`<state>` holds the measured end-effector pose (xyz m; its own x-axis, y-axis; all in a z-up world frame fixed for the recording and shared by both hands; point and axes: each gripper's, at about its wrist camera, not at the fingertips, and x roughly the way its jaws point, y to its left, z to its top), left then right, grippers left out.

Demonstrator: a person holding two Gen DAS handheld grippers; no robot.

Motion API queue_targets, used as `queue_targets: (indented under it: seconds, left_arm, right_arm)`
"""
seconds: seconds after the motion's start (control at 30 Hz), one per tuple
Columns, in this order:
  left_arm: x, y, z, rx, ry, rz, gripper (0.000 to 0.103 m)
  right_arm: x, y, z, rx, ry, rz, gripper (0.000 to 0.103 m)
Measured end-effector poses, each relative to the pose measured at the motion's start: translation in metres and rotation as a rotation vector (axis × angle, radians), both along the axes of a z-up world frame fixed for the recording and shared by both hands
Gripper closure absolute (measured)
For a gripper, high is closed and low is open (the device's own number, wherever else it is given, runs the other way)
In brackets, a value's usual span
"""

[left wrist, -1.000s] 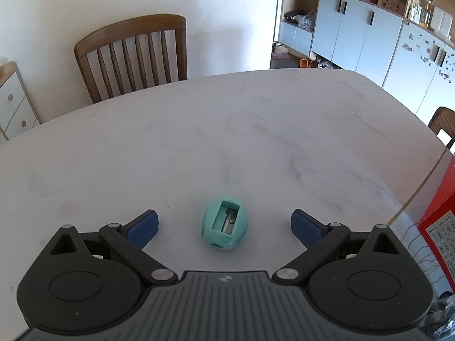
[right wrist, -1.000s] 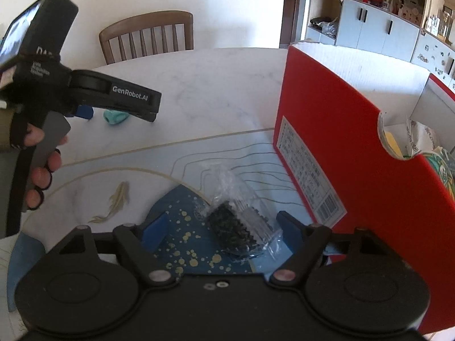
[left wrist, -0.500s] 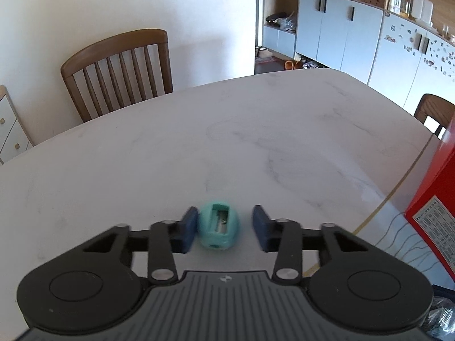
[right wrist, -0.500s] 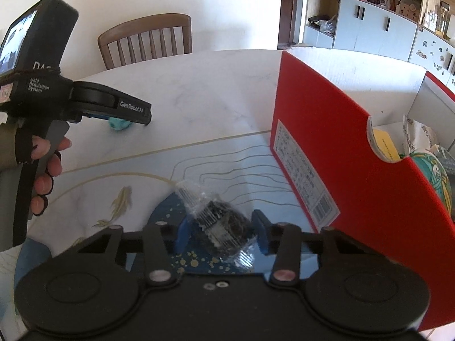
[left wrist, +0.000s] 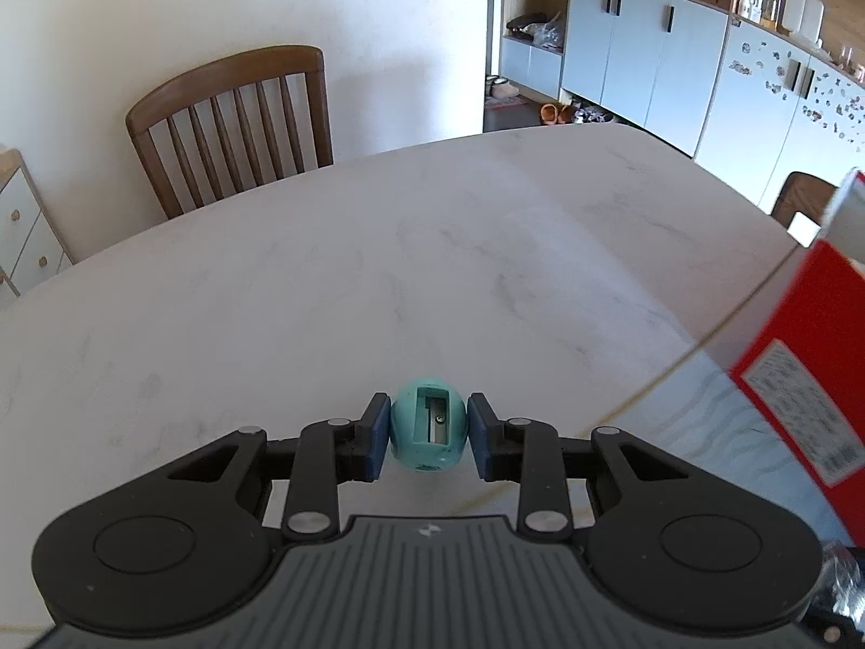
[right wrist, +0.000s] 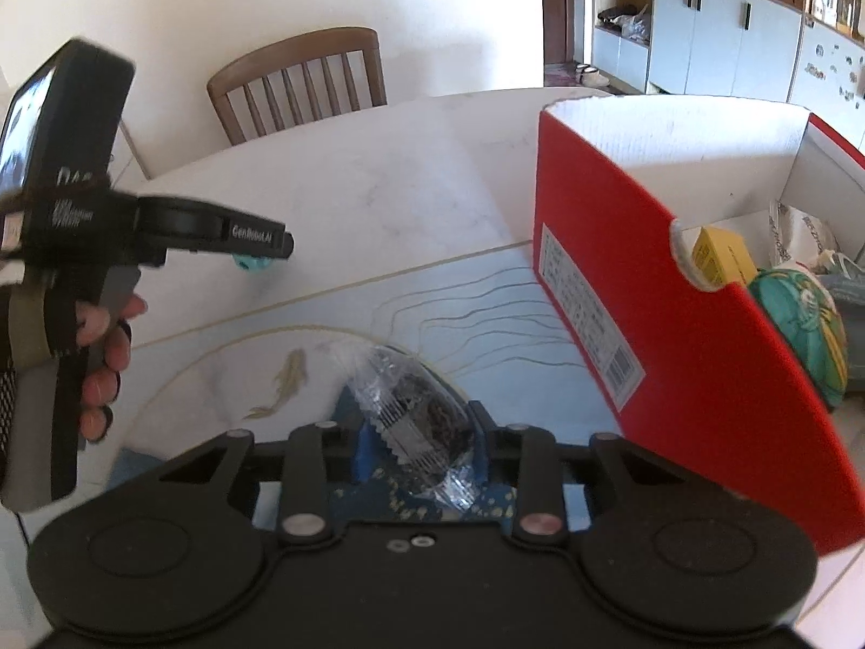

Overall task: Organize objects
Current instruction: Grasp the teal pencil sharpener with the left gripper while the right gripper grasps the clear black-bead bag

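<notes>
The left tool clamps a teal pencil sharpener between its blue pads, above the pale marble surface. The right tool pinches a clear packet of dark bits over a patterned mat. Just right of it stands an open red box; a wooden chair lies beyond.

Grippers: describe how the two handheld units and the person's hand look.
Both claws, left and right, have matte black linkage arms with silver rivets, round black discs and blue finger pads. The left unit's side reads "GenRobot.AI" in white. The hand has dark-painted nails and an olive strap.
</notes>
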<state>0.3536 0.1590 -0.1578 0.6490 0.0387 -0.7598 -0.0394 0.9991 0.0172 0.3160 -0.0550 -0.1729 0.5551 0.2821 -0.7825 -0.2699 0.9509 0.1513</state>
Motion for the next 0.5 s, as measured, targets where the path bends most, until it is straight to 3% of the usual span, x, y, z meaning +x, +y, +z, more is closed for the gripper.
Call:
queue_targets:
  seconds: [0.5]
  left_arm:
    - [-0.079,-0.026,0.06,-0.098,0.035,-0.014,0.073]
  right_arm:
    - [-0.031,-0.03,0.06,0.059,-0.011,0.058,0.071]
